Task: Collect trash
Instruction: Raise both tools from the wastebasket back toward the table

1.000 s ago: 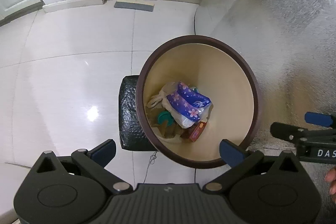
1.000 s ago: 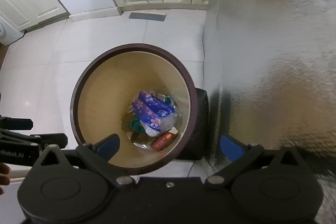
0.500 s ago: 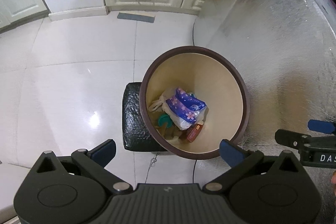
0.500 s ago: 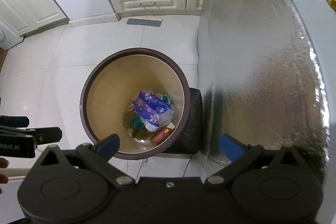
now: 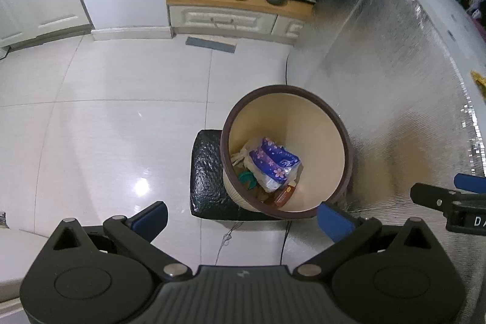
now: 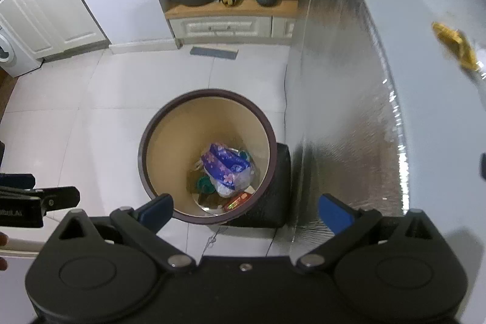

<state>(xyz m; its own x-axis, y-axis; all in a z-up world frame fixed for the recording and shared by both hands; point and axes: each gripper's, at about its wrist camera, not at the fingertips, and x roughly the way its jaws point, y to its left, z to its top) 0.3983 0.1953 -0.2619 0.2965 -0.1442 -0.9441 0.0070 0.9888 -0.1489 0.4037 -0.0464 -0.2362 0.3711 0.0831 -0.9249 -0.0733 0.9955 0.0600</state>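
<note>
Trash bin (image 5: 331, 111) now farther below

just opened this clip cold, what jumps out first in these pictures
The round trash bin with its dark rim stands on the white tile floor against a shiny silver panel, with a purple flowered wrapper on the rubbish inside. Both grippers, left and right, hang open above it, and a yellow scrap lies on the tabletop.

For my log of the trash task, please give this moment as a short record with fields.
bin: round, dark rim, on the floor beside the foil-covered table side
in bin: purple flowered pack, red box, teal piece
on table: yellow wrapper
left tongs: open, empty
right tongs: open, empty
</note>
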